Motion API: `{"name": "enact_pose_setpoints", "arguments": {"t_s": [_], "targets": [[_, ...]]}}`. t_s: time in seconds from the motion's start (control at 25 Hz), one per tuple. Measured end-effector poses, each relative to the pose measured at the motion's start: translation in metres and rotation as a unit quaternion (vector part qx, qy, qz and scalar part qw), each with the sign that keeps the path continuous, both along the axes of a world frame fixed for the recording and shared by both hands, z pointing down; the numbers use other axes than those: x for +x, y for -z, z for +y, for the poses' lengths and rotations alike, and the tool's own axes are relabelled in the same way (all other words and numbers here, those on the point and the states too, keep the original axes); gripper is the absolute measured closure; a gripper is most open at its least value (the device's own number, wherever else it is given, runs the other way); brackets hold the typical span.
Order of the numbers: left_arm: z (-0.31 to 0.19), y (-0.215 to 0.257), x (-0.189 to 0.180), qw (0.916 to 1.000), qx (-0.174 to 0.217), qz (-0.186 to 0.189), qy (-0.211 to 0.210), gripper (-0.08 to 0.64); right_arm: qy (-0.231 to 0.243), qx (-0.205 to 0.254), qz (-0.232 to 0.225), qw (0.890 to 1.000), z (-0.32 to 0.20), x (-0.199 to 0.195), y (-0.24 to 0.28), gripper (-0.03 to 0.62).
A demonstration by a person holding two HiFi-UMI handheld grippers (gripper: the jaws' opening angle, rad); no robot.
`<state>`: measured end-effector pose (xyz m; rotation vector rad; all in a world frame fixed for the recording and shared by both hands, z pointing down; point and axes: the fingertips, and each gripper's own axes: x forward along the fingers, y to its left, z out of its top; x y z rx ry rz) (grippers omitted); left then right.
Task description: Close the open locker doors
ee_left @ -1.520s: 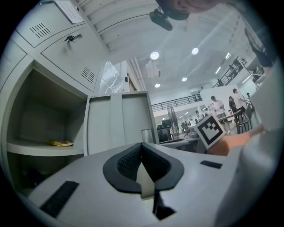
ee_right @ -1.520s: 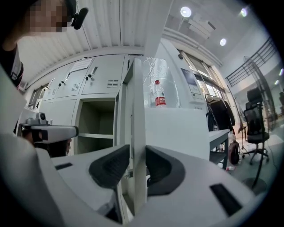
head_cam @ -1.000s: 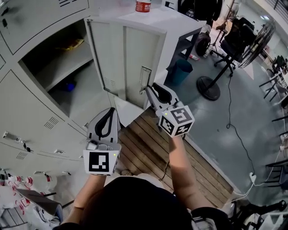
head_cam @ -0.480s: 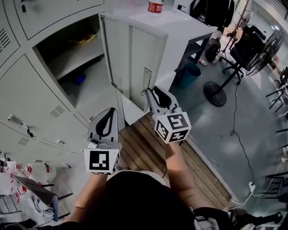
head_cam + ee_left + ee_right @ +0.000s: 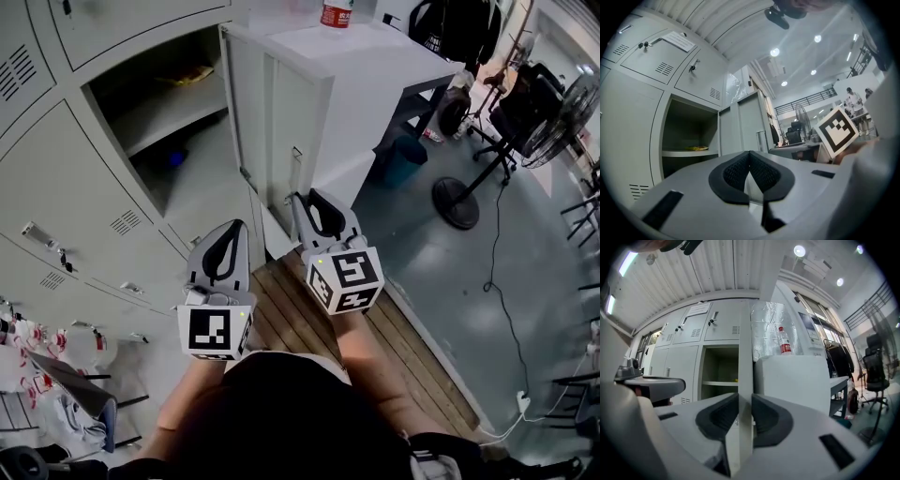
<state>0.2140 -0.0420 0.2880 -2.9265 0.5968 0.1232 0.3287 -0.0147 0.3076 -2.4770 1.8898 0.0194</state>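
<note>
Fingers (image 5: 768, 420) tight on pale-grey, edge-on locker door (image 5: 746, 348)

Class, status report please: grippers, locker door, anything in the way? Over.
Right gripper jaws clamped on locker door edge. Left gripper jaws shut, empty. Door stands open, not yet closed. Nothing seen blocking its swing.

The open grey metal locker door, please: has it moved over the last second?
Yes. The open grey metal locker door has swung toward its open compartment, narrowing the opening between them.
</note>
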Motion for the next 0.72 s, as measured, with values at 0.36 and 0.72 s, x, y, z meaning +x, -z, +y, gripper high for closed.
{"name": "enact_pose_setpoints", "arguments": {"t_s": [0.36, 0.72], "targets": [[-0.002, 0.000, -0.011, 0.9999, -0.002, -0.001, 0.014, 0.560, 0.020, 0.001, 0.000, 1.000, -0.008, -0.023, 0.000, 0.506], [-0.006, -0.001, -0.025, 0.9997, -0.005, -0.002, 0.025, 0.560, 0.043, 0.000, 0.001, 0.999, -0.017, -0.044, 0.000, 0.505]]}}
